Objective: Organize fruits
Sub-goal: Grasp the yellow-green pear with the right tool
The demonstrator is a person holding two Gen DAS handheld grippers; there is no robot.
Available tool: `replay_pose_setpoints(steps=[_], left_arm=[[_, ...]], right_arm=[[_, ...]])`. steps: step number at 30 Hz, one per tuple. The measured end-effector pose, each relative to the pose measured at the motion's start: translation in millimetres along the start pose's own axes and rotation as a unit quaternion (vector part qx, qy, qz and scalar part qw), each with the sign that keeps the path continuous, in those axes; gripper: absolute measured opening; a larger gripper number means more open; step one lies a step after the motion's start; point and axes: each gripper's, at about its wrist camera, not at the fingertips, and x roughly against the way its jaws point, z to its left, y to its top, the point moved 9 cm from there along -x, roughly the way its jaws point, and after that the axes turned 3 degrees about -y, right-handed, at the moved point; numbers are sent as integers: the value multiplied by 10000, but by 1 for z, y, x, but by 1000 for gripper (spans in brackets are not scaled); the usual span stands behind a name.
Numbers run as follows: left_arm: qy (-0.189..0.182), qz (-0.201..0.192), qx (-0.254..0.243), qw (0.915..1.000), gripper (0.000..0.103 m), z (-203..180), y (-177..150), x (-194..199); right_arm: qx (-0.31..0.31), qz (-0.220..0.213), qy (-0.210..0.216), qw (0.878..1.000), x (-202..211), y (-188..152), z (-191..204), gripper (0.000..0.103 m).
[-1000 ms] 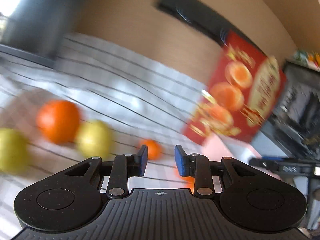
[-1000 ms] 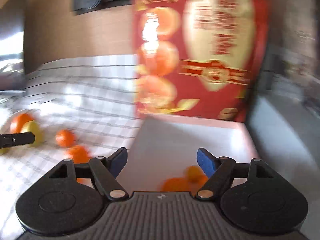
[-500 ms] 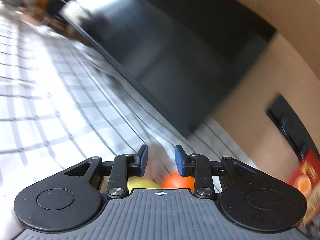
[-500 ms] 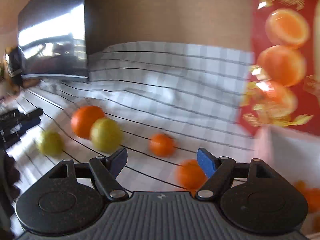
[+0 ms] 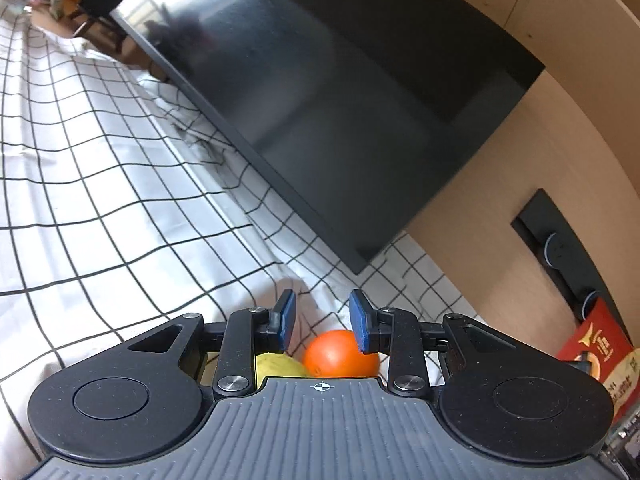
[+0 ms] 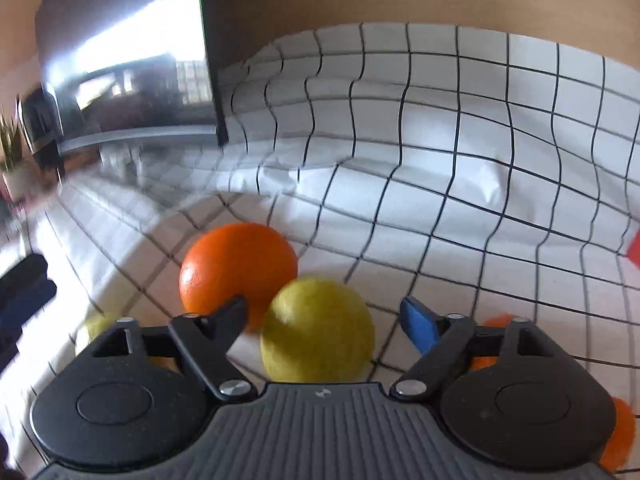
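Right wrist view: red box (image 6: 634, 248) edge, contents unseen, beyond orange (image 6: 236, 268).

Wide-spread right gripper (image 6: 324, 316) around yellow fruit (image 6: 318, 340), beside orange (image 6: 236, 268).

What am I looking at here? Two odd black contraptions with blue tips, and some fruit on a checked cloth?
Those are two handheld grippers, one in each of a person's hands, each with a camera looking along its jaws. One picture is from the left gripper, the other from the right gripper. On the checked cloth lie a large orange touching a yellow-green fruit, with smaller orange fruits nearby. Both jaws stand open; neither holds anything yet. The right one hovers close over the yellow-green fruit.
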Motion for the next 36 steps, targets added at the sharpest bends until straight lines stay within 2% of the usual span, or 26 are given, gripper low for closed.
replay_pose_setpoints(steps=[4,8,10,12,13,14,17,22,25,27,29,30,31,33,34,36], left_arm=[[-39,30,11,10000,33,-1,-2,-1],[-46,119,28,9999,33,-1,-5,-3],[-73,195,-59,9998,33,-6,-8,-4],[-175,306,-207,9992,33,-12,-12,-7],[-237,369,-318,9985,33,-17,-14,-9],[-279,415,-414,9979,33,-21,-17,-9],[-414,612,-691,9949,33,-32,-26,-13],[-595,887,-1029,9889,33,-45,-41,-17],[-772,948,-1237,9848,33,-57,-49,-14],[-849,1134,-1312,9812,33,-67,-60,-14],[-871,1591,-1407,9733,33,-81,-85,-17],[-920,1875,-1530,9659,33,-92,-99,-15],[-1082,2210,-1755,9532,33,-106,-121,-11],[-1369,2617,-2106,9319,33,-132,-155,-4],[-1453,2751,-2275,9228,33,-145,-171,0],[-1452,2868,-2603,9104,33,-167,-194,4]], right_arm=[[-398,302,405,9979,-6,-4,-4,83],[-419,480,612,9961,-4,-17,-2,81],[-262,452,574,9970,-3,-20,0,79],[-54,436,422,9981,-3,-21,2,72],[63,429,312,9986,-3,-22,3,69],[156,430,178,9988,-3,-22,3,60],[201,527,98,9984,4,-24,-2,59],[426,343,193,9983,56,-37,-10,59],[333,385,395,9979,108,-59,-23,59],[367,334,411,9979,145,-77,-37,59],[428,257,337,9982,179,-98,-54,59],[438,218,272,9984,195,-109,-64,59],[412,175,184,9988,210,-120,-76,59],[293,140,-54,9995,231,-141,-101,59],[220,132,-220,9994,238,-151,-114,59],[112,106,-635,9979,249,-167,-141,59]])
